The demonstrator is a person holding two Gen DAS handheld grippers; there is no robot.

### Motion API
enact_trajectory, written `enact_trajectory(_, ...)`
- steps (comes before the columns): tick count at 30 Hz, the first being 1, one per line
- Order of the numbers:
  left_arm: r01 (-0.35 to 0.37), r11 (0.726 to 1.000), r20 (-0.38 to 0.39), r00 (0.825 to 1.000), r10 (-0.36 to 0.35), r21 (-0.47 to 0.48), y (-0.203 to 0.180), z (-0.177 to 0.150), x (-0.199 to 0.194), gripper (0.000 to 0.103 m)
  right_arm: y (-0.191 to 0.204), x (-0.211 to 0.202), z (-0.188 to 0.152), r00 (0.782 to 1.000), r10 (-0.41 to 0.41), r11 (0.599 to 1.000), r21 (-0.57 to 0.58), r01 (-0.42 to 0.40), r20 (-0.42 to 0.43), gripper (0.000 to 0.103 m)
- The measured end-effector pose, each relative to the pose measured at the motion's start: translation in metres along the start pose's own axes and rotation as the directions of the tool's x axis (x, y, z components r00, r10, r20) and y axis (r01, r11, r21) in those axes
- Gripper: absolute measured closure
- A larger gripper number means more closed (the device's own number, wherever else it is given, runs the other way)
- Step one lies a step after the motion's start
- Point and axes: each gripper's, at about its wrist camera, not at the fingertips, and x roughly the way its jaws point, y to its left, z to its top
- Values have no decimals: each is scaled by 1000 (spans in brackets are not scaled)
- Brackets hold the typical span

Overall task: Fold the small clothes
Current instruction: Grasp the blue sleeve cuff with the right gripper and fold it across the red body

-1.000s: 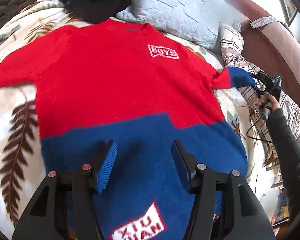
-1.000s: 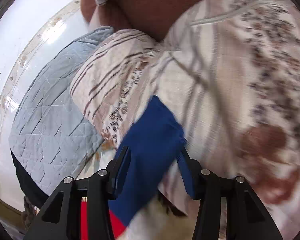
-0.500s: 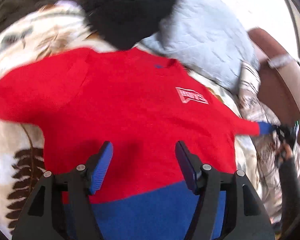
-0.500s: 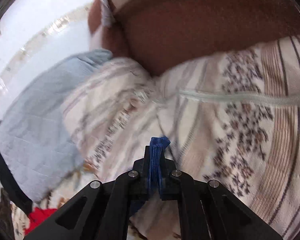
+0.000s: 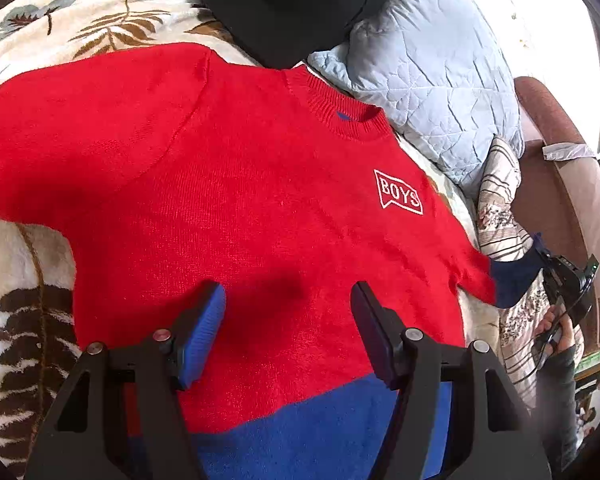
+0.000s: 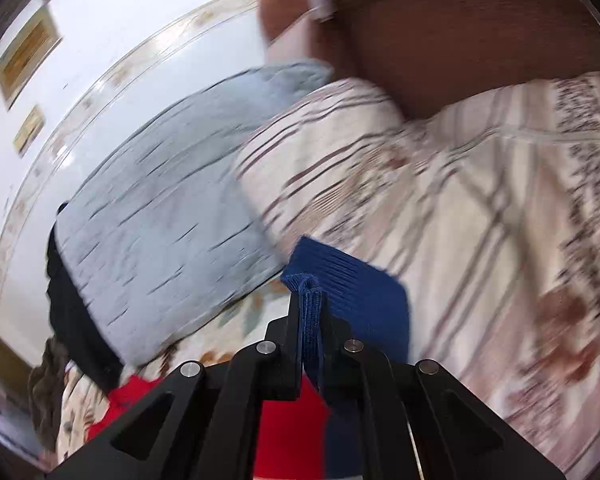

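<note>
Both differ: right fingers [image 6: 310, 308] now clamp the blue cuff [image 6: 352, 280]; left fingers [image 5: 288, 320] stay spread above the sweater [image 5: 260, 200].

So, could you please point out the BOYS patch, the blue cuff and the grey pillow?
BOYS patch [image 5: 398, 197]: left wrist view, middle of the lettering.
Blue cuff [image 6: 350, 278]: right wrist view, ribbed face beyond the claw.
Grey pillow [image 5: 428, 84]: left wrist view, quilted middle.

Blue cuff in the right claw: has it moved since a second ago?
Yes. The blue cuff has lifted off the striped pillow, toward the grey pillow, clamped in the right claw.
</note>
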Motion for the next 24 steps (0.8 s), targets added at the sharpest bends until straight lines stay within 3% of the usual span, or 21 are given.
enact_trajectory(7,15,1000,-20,1000,-15,-12,2,3,0,39,81,28,-58,983,124,988,-71,-134,-135,99)
enact_trajectory(13,31,999,-31,999,-31,-14,6,6,-4,39,159,53,-119,945,204,962,-129,-242,-254,99)
enact_trajectory(19,47,999,-22,999,-47,-22,11,8,-11,39,226,63,-167,915,227,935,-189,-300,-333,98)
enact_trajectory(24,59,997,2,998,-59,-53,23,12,-22,39,272,63,-208,872,280,907,-188,-378,-402,98)
